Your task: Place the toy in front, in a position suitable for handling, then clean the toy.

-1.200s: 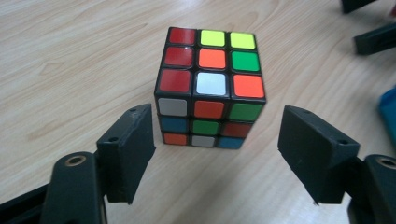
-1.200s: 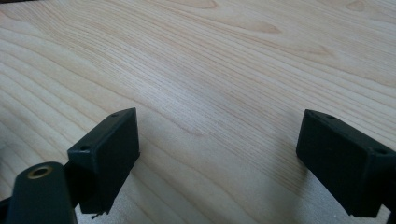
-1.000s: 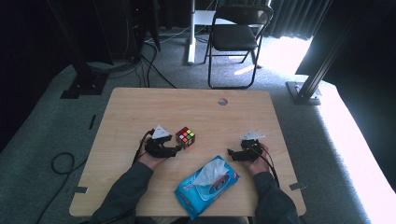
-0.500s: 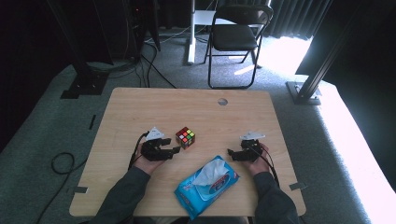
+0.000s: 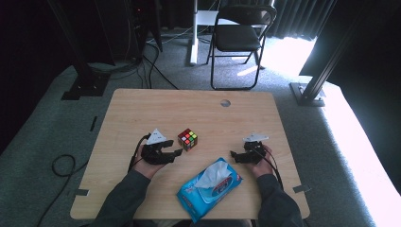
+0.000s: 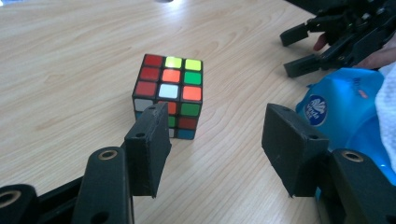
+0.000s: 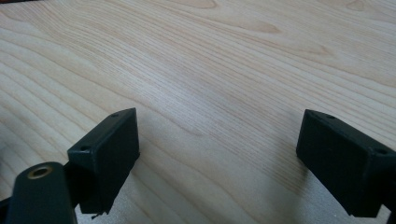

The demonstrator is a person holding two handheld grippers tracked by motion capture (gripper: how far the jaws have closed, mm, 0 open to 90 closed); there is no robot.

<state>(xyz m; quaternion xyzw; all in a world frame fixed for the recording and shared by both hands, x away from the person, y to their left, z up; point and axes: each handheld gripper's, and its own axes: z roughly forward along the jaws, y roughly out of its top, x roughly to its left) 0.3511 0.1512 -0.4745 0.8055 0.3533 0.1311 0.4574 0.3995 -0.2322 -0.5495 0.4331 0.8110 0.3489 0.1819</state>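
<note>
A scrambled colour cube [image 5: 187, 139] [image 6: 168, 95] sits on the wooden table [image 5: 142, 109]. My left gripper [image 5: 177, 153] [image 6: 219, 149] hovers just short of the cube, on its near left side. It is open, its jaws have just been closing a little, and nothing is between them. The cube lies beyond the left pad [image 6: 149, 149], apart from it. My right gripper [image 5: 233, 155] [image 7: 219, 158] rests open near the table's right side, over bare wood, and also appears far off in the left gripper view [image 6: 303, 51].
A blue pack of wet wipes [image 5: 210, 189] [image 6: 345, 112], with a white wipe sticking out, lies at the front edge between my forearms. A small round hole [image 5: 225, 102] marks the far side of the table. A folding chair [image 5: 241, 38] stands beyond it.
My left gripper has drawn back a little from the cube toward the person, and its jaws stand narrower. The cube, the pack and the right gripper have stayed put.
</note>
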